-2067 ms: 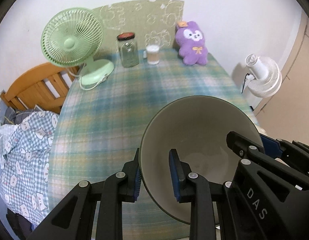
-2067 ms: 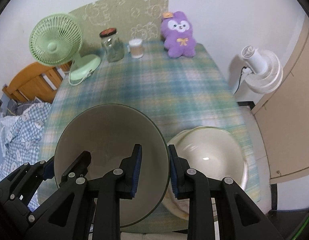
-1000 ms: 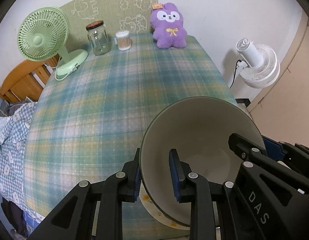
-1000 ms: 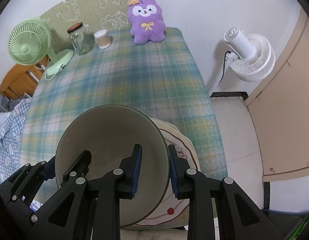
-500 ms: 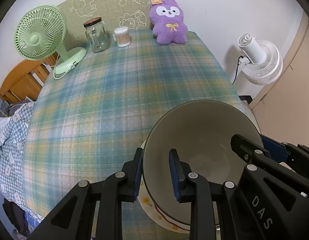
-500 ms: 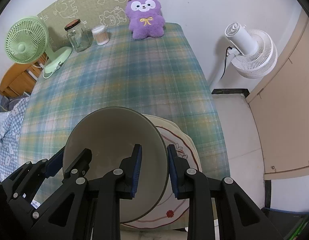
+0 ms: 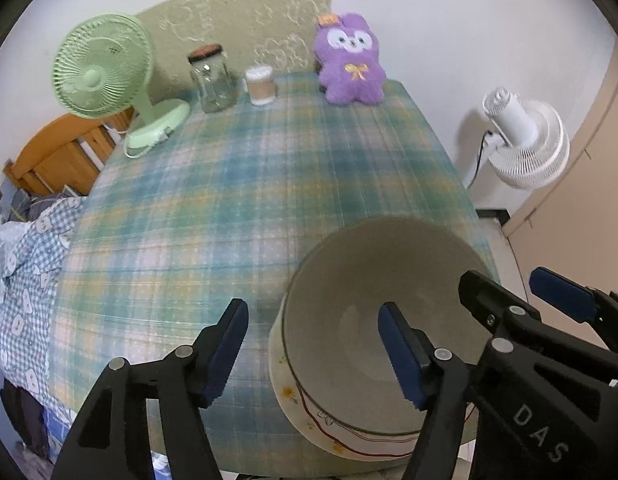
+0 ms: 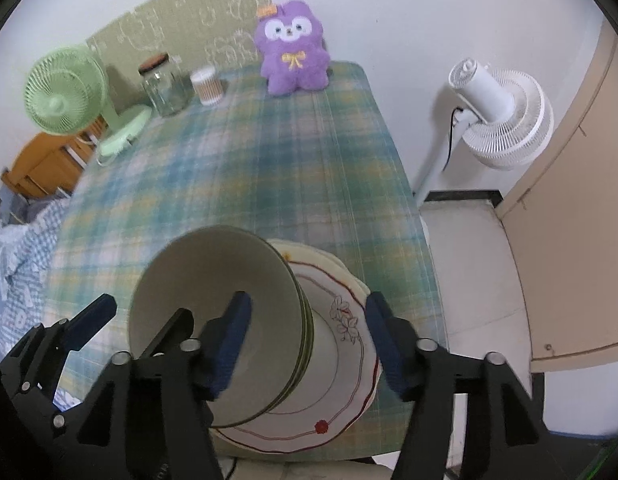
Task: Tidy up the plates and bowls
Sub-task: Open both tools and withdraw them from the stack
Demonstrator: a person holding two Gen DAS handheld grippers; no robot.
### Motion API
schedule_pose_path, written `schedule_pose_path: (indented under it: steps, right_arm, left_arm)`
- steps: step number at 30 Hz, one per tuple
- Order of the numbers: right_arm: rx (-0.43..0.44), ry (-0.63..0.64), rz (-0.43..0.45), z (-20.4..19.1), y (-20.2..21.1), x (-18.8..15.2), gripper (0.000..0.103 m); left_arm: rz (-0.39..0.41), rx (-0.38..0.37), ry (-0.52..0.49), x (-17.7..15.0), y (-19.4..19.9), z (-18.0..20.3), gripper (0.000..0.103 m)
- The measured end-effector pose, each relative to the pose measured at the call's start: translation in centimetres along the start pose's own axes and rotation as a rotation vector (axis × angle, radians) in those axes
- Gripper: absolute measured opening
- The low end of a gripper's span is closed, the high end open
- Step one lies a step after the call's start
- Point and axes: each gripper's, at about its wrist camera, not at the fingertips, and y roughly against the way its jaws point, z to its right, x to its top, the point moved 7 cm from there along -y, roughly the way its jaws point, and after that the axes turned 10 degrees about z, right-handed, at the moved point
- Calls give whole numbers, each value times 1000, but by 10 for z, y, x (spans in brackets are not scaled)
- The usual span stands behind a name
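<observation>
Plaid-cloth bench [image 8: 269, 184] near edge: grey bowl [image 8: 213, 320] now sits on plate stack [image 8: 333, 360], my left tongs [image 7: 313, 348] and right tongs [image 8: 305, 340] both wide open, nothing held; stacking looks done, no loose dishes visible.

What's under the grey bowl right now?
The grey bowl sits on a stack of white plates with a red line and flower print, near the table edge. Both grippers are open. The bowl hides the plates' middle, and the plate count is unclear.
</observation>
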Motion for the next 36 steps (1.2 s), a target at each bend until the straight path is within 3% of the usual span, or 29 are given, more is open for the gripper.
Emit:
schedule_pose_path:
  steps: [10, 20, 28, 36]
  right_arm:
    - [-2, 32, 143, -27, 52, 23, 69]
    - [-28, 13, 285, -83, 98, 28, 78]
    - [-52, 8, 402, -123, 125, 13, 82]
    - [-53, -4, 451, -154, 133, -18, 84]
  left_arm:
    - [139, 18, 24, 23, 52, -33, 84]
    - [279, 21, 22, 32, 101, -109, 95]
    - [353, 44, 56, 22, 121, -182, 96]
    - [420, 49, 39, 4, 130, -223, 97]
